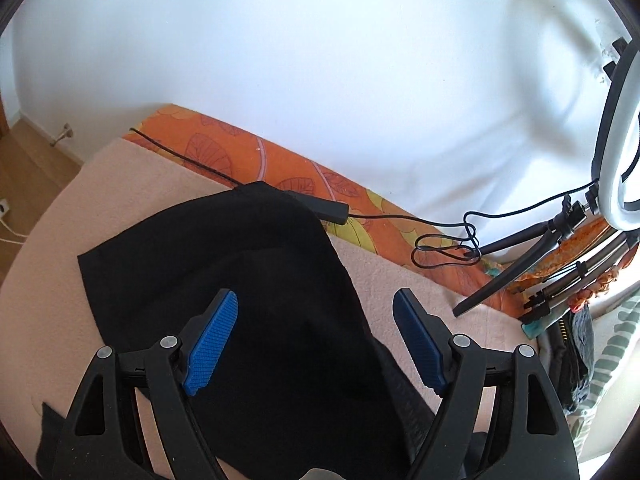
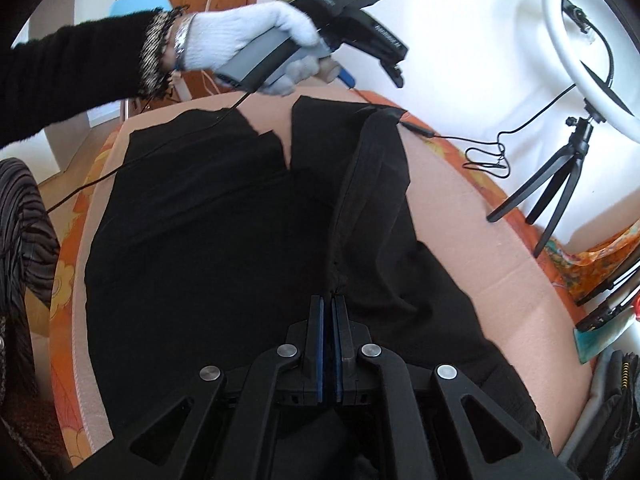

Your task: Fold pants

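Observation:
Black pants point(image 2: 192, 240) lie spread on a peach blanket point(image 2: 488, 232), both legs stretching away with a gap between the hems. My right gripper point(image 2: 329, 300) is shut on a seam of the pants, and a raised ridge of cloth runs from its tips towards the far hem. In the left wrist view the left gripper point(image 1: 316, 296) hovers open above the pants point(image 1: 260, 288), with nothing between its blue pads point(image 1: 214, 344). The right wrist view shows a gloved hand point(image 2: 240, 40) holding the left gripper point(image 2: 394, 74) in the air beyond the leg ends.
An orange flowered sheet point(image 1: 224, 148) edges the blanket along the white wall. A ring light point(image 2: 580, 40) on a black tripod point(image 2: 560, 184) stands at the right, its cable point(image 1: 440, 240) looped on the sheet. The left gripper's thin cable point(image 2: 160, 152) trails across the pants. Bags point(image 2: 612, 400) are piled at the right.

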Demonstrator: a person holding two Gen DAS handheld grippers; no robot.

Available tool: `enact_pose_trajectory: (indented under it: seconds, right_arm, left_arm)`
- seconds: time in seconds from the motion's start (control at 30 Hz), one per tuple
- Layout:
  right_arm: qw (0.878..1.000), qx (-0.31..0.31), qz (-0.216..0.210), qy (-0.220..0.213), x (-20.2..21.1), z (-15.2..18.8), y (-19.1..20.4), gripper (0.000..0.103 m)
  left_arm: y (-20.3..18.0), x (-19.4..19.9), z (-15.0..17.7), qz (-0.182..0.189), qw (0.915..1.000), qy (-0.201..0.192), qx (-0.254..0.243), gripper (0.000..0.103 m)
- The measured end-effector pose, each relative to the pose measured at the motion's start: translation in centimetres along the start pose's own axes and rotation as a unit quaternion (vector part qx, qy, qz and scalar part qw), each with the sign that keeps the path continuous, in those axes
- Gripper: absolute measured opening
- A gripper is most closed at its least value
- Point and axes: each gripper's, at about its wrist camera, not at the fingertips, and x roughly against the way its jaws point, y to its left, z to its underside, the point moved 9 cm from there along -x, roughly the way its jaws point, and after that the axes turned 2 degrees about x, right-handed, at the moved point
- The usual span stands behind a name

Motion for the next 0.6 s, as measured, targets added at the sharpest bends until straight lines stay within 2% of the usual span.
enact_pose_trajectory:
  seconds: [0.07,0.17,0.3,0.33,0.37,0.4,0.43,0.47,0.57,0.6]
  right_arm:
    - [1.000,0.009,-0.010,0.006,-0.3,0.7,1.4,0.001]
    - [1.000,0.017,-0.013,0.010,-0.7,1.3,2.6,0.001]
    - [1.000,0.008,-0.015,0.008,-0.9,1.6,2.7,0.000]
    - [1.000,0.007,-0.014,0.007,-0.8,1.6,2.6,0.001]
    - [1.000,0.006,-0.013,0.005,-0.7,1.7,2.5,0.000]
    - [1.000,0.004,-0.010,0.004,-0.6,1.7,2.4,0.000]
    - [1.000,0.002,-0.007,0.002,-0.5,1.8,2.3,0.001]
    - [1.000,-0.002,-0.006,0.000,-0.3,1.7,2.0,0.001]
    - [1.000,-0.019,0.006,-0.002,0.2,1.8,1.0,0.003]
    - [1.000,-0.021,0.012,-0.003,0.3,1.9,0.8,0.011]
  left_arm:
    - [-0.8,-0.7,1.1,-0.004,0.9997,0.023,-0.008,0.080]
    - [-2.1,-2.4,2.3,-0.029,0.9972,0.055,-0.042,0.080]
    - [-3.3,-4.6,2.6,-0.093,0.9891,0.059,-0.097,0.077]
    - [-3.0,-4.6,2.5,-0.095,0.9891,0.054,-0.099,0.069]
    - [-2.9,-4.8,2.5,-0.093,0.9897,0.051,-0.095,0.053]
    - [-2.7,-5.0,2.5,-0.090,0.9910,0.050,-0.086,0.044]
    - [-2.4,-5.1,2.4,-0.081,0.9926,0.049,-0.076,0.028]
    - [-2.2,-5.1,2.4,-0.068,0.9942,0.046,-0.068,0.018]
    - [-2.4,-4.7,2.3,-0.037,0.9962,0.028,-0.074,0.010]
    - [-2.3,-4.5,2.4,-0.031,0.9963,0.024,-0.077,0.009]
